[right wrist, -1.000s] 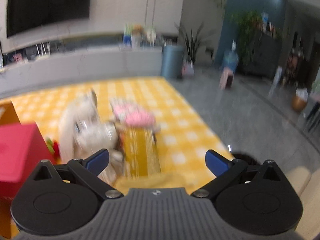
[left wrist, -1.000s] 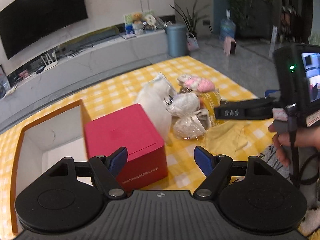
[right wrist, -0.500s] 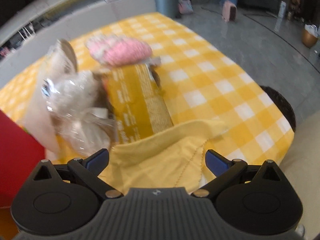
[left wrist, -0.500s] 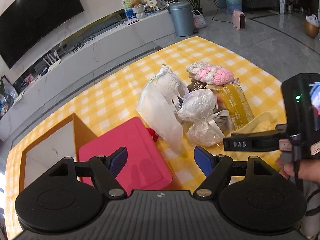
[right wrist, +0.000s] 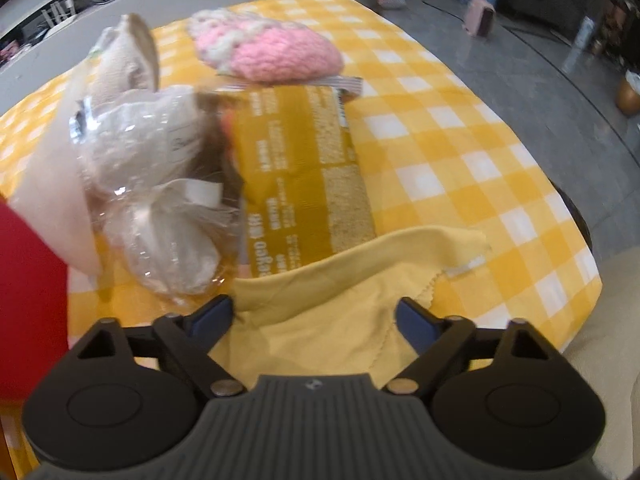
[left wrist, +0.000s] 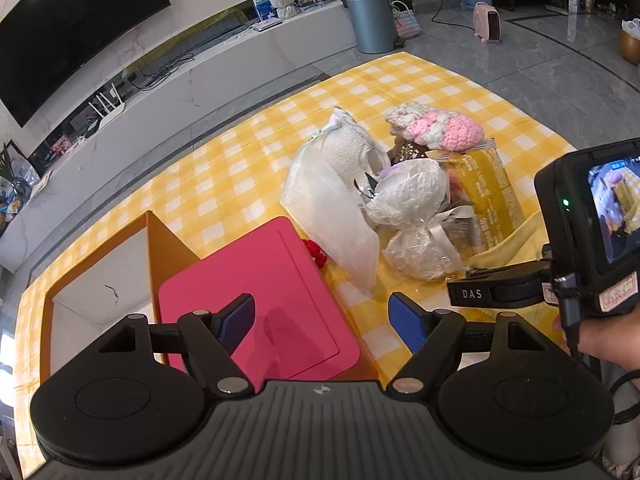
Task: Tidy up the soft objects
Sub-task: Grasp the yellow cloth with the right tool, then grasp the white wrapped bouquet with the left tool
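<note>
A pile of soft things lies on the yellow checked table: a pink and white knitted piece (left wrist: 436,126) (right wrist: 276,52), a white item in a clear bag (left wrist: 332,200), two plastic-wrapped white bundles (left wrist: 412,196) (right wrist: 160,168), a gold packet (left wrist: 490,196) (right wrist: 304,172) and a yellow cloth (right wrist: 340,308) (left wrist: 516,240). My right gripper (right wrist: 314,320) is open low over the yellow cloth, fingers either side of it. It shows at the right of the left wrist view (left wrist: 472,292). My left gripper (left wrist: 326,320) is open and empty above a red box (left wrist: 260,288).
An open orange box with a white inside (left wrist: 96,276) stands left of the red box. The table's right edge (right wrist: 576,240) drops to the grey floor. A TV wall and low cabinet (left wrist: 200,76) lie beyond the table.
Both grippers have risen and tilted down toward the table. My right gripper has moved in low over the yellow cloth. Both stay open.
</note>
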Demonstrator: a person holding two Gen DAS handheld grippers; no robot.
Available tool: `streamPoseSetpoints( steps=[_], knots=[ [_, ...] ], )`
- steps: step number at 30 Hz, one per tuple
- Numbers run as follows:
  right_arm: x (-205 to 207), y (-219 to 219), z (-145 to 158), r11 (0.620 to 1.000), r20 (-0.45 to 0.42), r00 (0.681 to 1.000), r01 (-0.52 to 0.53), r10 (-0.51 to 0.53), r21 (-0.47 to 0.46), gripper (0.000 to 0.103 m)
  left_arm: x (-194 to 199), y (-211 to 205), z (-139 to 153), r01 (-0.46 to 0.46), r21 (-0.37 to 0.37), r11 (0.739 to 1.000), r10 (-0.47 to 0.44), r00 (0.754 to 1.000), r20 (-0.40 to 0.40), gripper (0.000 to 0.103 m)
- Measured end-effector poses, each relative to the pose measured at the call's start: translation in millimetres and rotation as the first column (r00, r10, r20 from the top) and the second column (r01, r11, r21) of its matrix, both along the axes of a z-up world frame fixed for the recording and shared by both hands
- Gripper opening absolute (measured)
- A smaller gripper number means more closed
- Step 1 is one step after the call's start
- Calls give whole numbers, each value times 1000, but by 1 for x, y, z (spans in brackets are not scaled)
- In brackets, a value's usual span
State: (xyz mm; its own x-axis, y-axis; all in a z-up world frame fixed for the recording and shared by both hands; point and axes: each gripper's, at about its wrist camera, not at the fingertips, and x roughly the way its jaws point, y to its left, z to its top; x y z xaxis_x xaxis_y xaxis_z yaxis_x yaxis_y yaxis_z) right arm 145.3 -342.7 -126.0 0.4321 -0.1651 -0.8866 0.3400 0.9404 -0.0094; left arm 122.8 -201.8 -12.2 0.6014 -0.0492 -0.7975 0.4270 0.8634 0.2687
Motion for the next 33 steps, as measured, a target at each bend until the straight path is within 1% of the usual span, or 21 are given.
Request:
streamPoseSetpoints(
  steps=[1,3,4,6,7,8,10,12,13,15,17,21,24,26,28,29,31,33],
  knots=[
    [-2,1,2,1000,12,1000,-12,12,11,75,0,0,0,1,1,1000,-1,1000,-2,89],
    [-7,5,5,999,44,999,-34,33,17,57,3,-1,-1,5,-3,1000,-5,1000,-12,89],
    [-8,6,6,999,57,998,-42,41,19,53,4,-3,-2,8,-5,1000,-8,1000,-19,89],
    [-10,9,9,999,72,996,-50,48,21,29,8,-8,-5,17,-12,1000,-17,999,-38,89],
    [-11,9,9,998,76,996,-49,47,26,26,10,-12,-7,22,-13,1000,-22,999,-48,89],
    [-11,8,10,998,79,996,-50,47,36,19,12,-16,-8,25,-12,1000,-26,998,-51,89],
    [-13,6,12,998,79,996,-46,41,53,13,15,-27,-9,39,-1,999,-39,999,-29,89],
    [-15,2,13,995,79,996,-43,36,91,4,18,-38,-12,37,12,999,-37,999,-16,88],
    [-17,0,14,993,77,996,-45,36,110,4,20,-43,-12,34,9,999,-34,999,-3,89],
    [-20,-4,16,991,95,995,-45,33,129,3,23,-52,-13,47,-13,999,-47,999,-5,89],
    [-24,-8,21,991,119,993,-45,29,128,3,26,-60,-17,66,-36,997,-66,998,1,89],
    [-30,-15,25,990,130,991,-31,14,134,3,34,-76,-33,85,-45,995,-82,996,46,89],
    [-35,-16,29,990,148,989,-45,24,137,3,41,-83,-47,85,-55,995,-83,996,31,89],
    [-37,-17,31,990,155,988,-47,26,135,3,47,-88,-58,99,-36,994,-98,995,16,89],
    [-37,-17,32,990,156,987,-48,26,134,3,53,-93,-70,89,15,996,-89,996,16,89],
    [-37,-17,32,989,157,987,-52,30,135,3,56,-95,-75,79,35,996,-80,996,28,89],
    [-37,-18,32,988,159,987,-59,37,142,3,61,-99,-82,86,61,994,-90,995,53,89],
    [-37,-17,32,988,158,987,-62,40,138,3,67,-101,-88,80,83,993,-86,994,67,87]
  ],
)
